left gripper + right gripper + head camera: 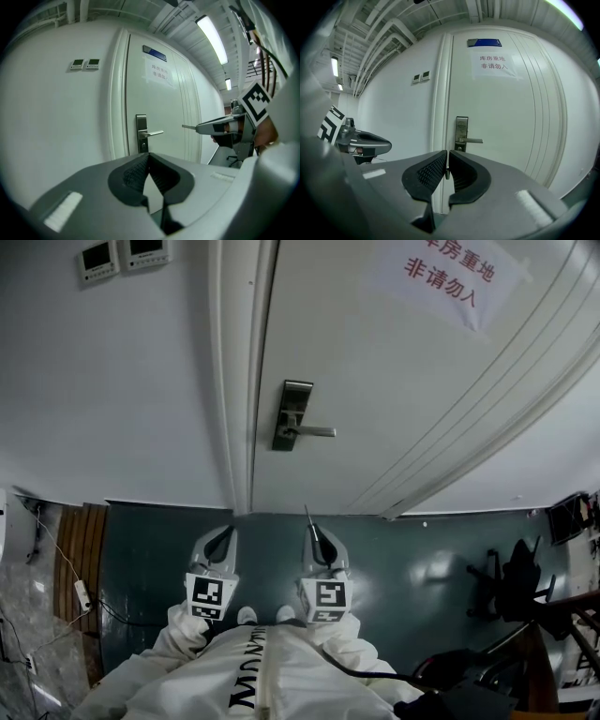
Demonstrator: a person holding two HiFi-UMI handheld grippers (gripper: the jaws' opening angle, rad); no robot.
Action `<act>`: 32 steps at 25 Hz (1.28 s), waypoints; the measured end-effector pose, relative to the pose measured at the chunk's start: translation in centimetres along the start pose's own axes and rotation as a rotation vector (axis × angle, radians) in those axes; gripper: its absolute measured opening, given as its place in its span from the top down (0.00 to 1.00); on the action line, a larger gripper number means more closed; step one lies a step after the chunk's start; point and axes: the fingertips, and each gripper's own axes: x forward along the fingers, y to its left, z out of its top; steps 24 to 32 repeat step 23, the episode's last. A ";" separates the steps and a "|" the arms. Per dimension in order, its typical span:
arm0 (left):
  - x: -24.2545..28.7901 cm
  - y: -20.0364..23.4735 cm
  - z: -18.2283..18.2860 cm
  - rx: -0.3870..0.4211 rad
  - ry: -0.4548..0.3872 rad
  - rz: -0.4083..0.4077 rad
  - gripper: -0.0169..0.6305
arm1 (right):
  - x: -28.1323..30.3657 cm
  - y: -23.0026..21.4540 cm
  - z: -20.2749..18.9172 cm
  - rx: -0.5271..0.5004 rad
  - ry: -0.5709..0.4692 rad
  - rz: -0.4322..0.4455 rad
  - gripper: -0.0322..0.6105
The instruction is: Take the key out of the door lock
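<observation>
Right gripper [316,536], well back from the door lock [292,414], pinches a thin metal key [308,517], apparently carrying it clear, while the left gripper [222,539] is closed on nothing.

Open floor [169,549] up to the door [394,381], lever handle [314,431] its only projection

The person wears a white suit [202,676] with dark lettering down its front and what look like white shoes [247,615], while the grey left hand-held gripper [224,533] and right hand-held gripper [315,534] each have black ribbed pads [133,176] and a black-and-white marker cube [210,597].
</observation>
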 end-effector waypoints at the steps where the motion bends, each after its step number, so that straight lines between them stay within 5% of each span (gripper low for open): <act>1: 0.0 -0.2 0.1 0.001 -0.003 0.000 0.97 | -0.2 -0.1 -0.1 -0.003 0.001 -0.004 0.91; 32: 0.5 -3.6 0.4 0.016 0.018 0.005 0.97 | -1.7 -1.0 -1.5 0.015 0.009 0.060 0.91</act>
